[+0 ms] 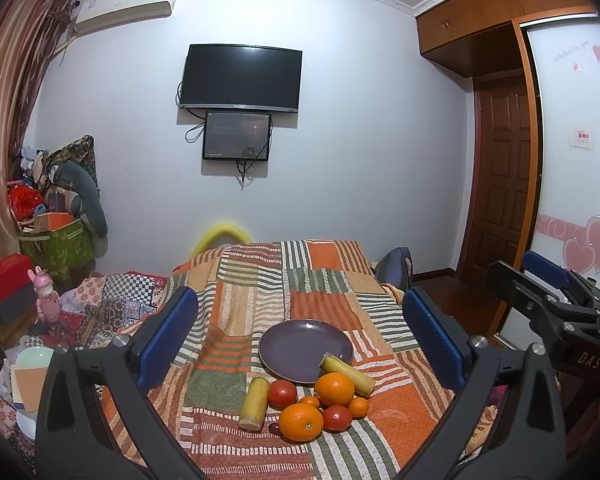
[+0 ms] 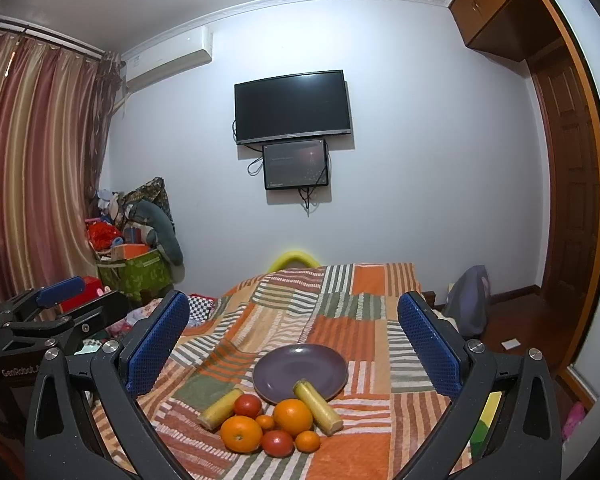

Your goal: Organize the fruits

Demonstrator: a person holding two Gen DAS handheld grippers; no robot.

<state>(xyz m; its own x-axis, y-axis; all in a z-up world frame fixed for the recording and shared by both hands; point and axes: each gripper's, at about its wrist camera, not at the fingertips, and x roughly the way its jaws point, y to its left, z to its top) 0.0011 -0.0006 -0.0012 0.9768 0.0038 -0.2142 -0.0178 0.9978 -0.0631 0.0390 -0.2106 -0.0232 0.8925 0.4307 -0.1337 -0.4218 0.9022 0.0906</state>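
Observation:
A purple plate (image 1: 300,340) (image 2: 292,368) lies on the striped patchwork cloth. In front of it sits a cluster of fruit: two large oranges (image 1: 301,421) (image 2: 241,433), two red tomatoes (image 1: 282,394) (image 2: 247,405), two small tangerines (image 1: 359,407) (image 2: 307,441) and two yellow cane pieces (image 1: 254,403) (image 2: 219,403). One cane piece (image 1: 346,368) (image 2: 316,404) leans on the plate's rim. My left gripper (image 1: 300,336) is open and empty, above and behind the fruit. My right gripper (image 2: 294,344) is open and empty too, beside the left.
The cloth (image 1: 260,280) covers a raised surface that drops off at left and right. Clutter, boxes and a pink figure (image 1: 46,296) lie to the left. A wooden door (image 1: 500,180) and wardrobe stand on the right. The other gripper shows at each view's edge (image 1: 552,304) (image 2: 56,316).

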